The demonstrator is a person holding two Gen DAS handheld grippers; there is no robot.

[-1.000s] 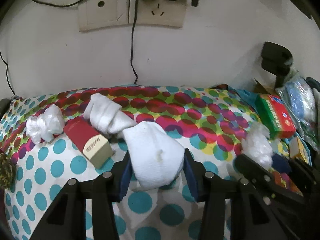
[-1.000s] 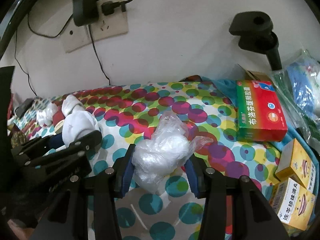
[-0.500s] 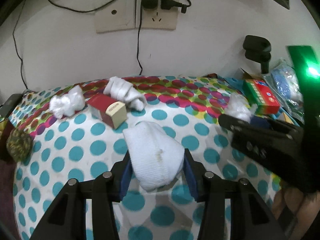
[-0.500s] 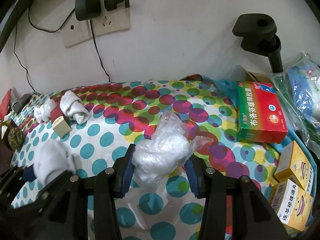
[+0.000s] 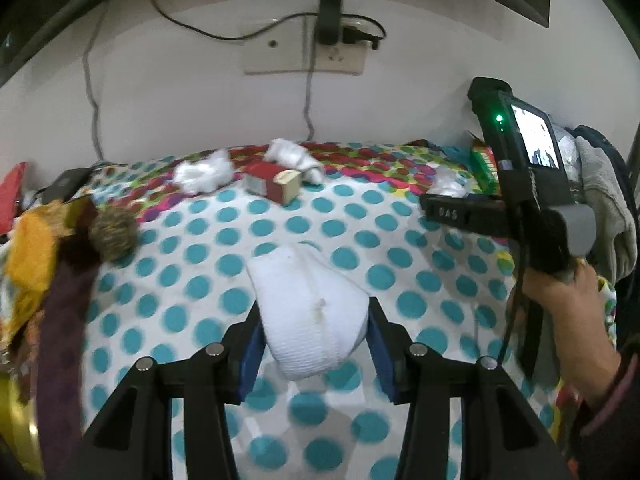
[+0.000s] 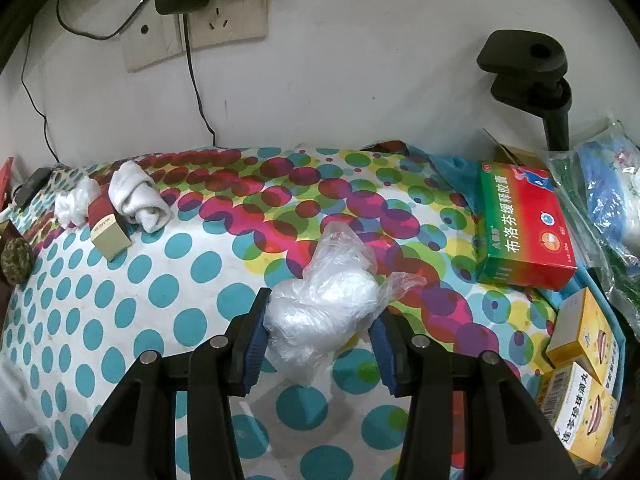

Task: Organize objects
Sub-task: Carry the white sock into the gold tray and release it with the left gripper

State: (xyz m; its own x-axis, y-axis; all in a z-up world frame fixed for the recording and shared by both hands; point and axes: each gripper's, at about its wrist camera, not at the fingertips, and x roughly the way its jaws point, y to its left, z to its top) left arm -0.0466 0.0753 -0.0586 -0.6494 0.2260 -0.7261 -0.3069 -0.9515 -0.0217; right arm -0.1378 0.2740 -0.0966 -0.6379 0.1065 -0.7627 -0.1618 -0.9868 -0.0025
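1. Sock [image 5: 310, 312], a rolled white bundle, is sitting between the left gripper [image 5: 312, 344] fingers [image 5: 250, 354], which are pinching it on both sides above the polka-dot bedspread [image 5: 192, 280].
2. Plastic bag [image 6: 324, 308], a crumpled clear wad, is being pinched the same way by the right gripper [image 6: 318, 340], its blue pads [image 6: 256, 344] pressing into either flank.
3. Both bundles are looking soft and very light; the sock is likely giving under pressure and gripping well by its thick middle, while the bag is probably slippery and springy, so holding its dense core rather than the loose flap seems safer.
4. Farther out, a second rolled sock [image 6: 138, 196], a red-and-cream box [image 6: 108, 226] and another white wad [image 6: 74, 202] are lying together near the wall [image 6: 360, 60].
5. To the right, a red-and-green medicine box [image 6: 524, 224] and yellow boxes [image 6: 580, 330] are resting by the bed's edge.
6. In the left view, the person's right hand [image 5: 564, 292] is gripping the other handle, beside the bed.
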